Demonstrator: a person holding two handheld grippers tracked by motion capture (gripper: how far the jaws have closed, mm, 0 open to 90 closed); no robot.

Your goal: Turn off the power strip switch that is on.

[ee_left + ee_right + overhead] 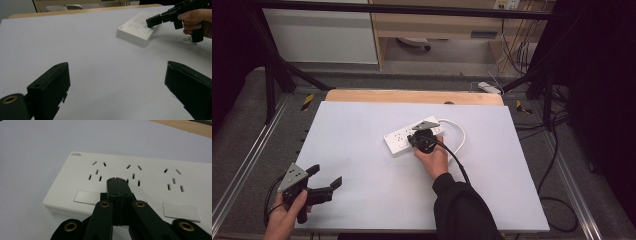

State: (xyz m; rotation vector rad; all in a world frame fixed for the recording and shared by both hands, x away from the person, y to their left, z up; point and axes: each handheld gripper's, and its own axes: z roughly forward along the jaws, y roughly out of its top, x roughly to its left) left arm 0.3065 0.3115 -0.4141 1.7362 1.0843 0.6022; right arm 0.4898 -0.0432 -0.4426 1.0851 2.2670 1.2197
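A white power strip [399,138] with three socket groups lies near the middle of the white table [362,200]. My right gripper [413,141] is shut with nothing between its jaws. In the right gripper view its closed tips [117,181] sit low over the power strip [150,170], between the left switch [85,196] and the right switch [181,212], and hide the middle of that row. Whether they touch the strip I cannot tell. My left gripper [326,176] stands open at the table's near left corner, with bare table between its jaws [117,67]. From there the power strip [135,30] and right gripper [150,22] lie farther off.
The strip's white cable [460,134] loops to the right behind the right hand. A wooden edge [412,96] runs along the table's far side. Black frame bars [269,85] stand at the left, and black cables [557,200] lie on the floor at the right.
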